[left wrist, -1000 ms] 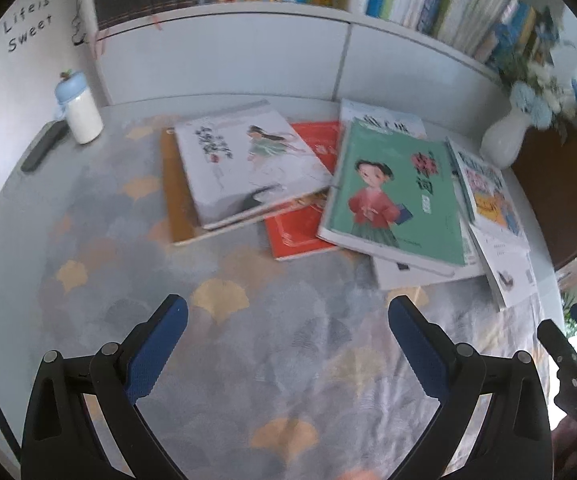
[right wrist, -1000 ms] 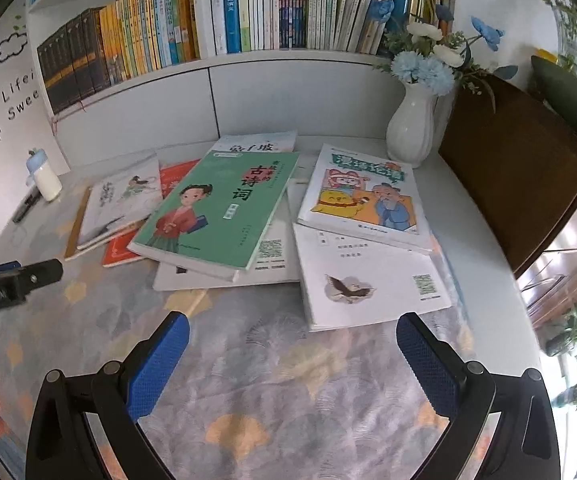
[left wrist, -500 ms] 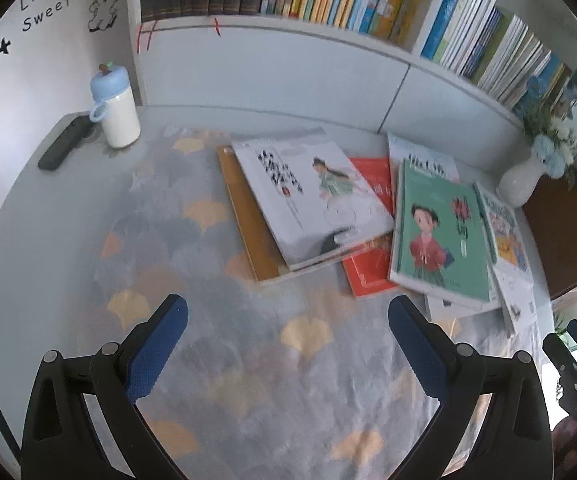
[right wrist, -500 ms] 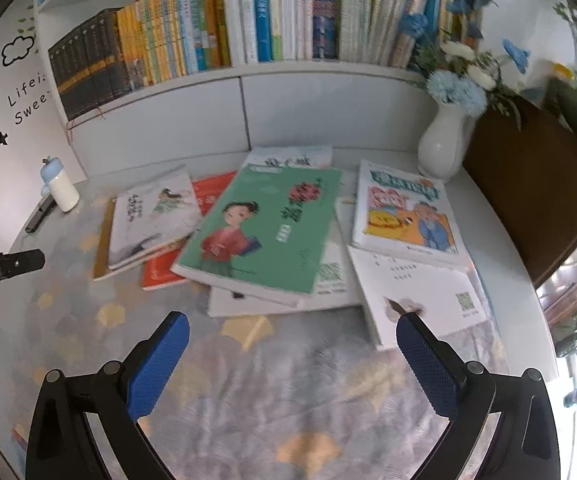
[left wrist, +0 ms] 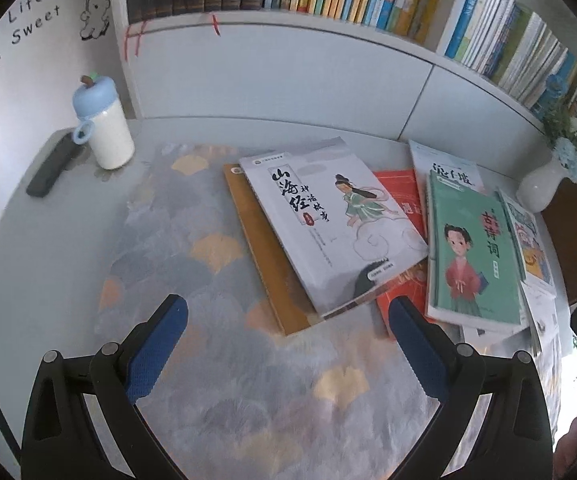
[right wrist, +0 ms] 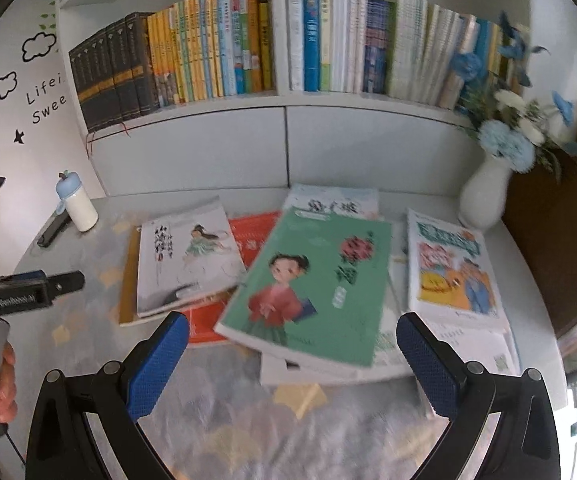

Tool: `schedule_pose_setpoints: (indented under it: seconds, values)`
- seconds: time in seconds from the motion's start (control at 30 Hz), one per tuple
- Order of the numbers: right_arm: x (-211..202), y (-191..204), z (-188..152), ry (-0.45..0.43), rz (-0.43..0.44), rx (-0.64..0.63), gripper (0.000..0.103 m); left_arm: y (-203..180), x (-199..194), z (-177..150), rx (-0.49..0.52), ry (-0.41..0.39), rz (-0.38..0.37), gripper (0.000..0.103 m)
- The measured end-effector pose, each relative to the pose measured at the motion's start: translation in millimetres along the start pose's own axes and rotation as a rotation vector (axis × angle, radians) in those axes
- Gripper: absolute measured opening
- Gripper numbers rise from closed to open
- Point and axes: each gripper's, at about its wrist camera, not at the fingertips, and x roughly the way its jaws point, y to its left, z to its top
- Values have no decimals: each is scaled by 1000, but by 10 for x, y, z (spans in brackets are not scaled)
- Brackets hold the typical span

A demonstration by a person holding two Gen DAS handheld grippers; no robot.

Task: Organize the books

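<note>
Several books lie scattered on the patterned tablecloth [left wrist: 192,240]. A white book with a girl in green [left wrist: 328,216] lies on a brown book [left wrist: 264,264] and a red book [left wrist: 402,196]. A green book with a girl in red [left wrist: 472,248] lies to their right; it also shows in the right wrist view [right wrist: 312,284]. A colourful cartoon book [right wrist: 452,268] lies at far right. My left gripper [left wrist: 288,312] is open and empty, above the cloth in front of the brown book. My right gripper [right wrist: 292,332] is open and empty, in front of the green book.
A white bottle with a blue lid [left wrist: 106,128] and a dark remote [left wrist: 50,168] stand at the left. A white vase with blue flowers [right wrist: 484,196] stands at the back right. A filled bookshelf [right wrist: 248,48] runs along the back wall. The left gripper's body [right wrist: 24,296] shows at the right view's left edge.
Both grippers have moved closer to the books and tilted up; the shelf fills more of each view. The left gripper has swung left toward the white and brown books. Both stay open.
</note>
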Motion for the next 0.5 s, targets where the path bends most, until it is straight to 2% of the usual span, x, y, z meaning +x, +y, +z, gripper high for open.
schedule_pose_setpoints:
  seconds: [0.1, 0.23, 0.4, 0.5]
  values:
    - [234, 85, 102, 15, 20, -19, 103, 12, 169, 62, -5, 12, -24, 100]
    - [568, 120, 277, 40, 69, 22, 103, 51, 418, 154, -10, 29, -20, 100]
    - [1120, 255, 443, 82, 95, -2, 103, 121, 694, 217, -16, 43, -26, 99]
    - [1417, 344, 475, 107, 102, -23, 102, 195, 847, 231, -45, 51, -59, 99]
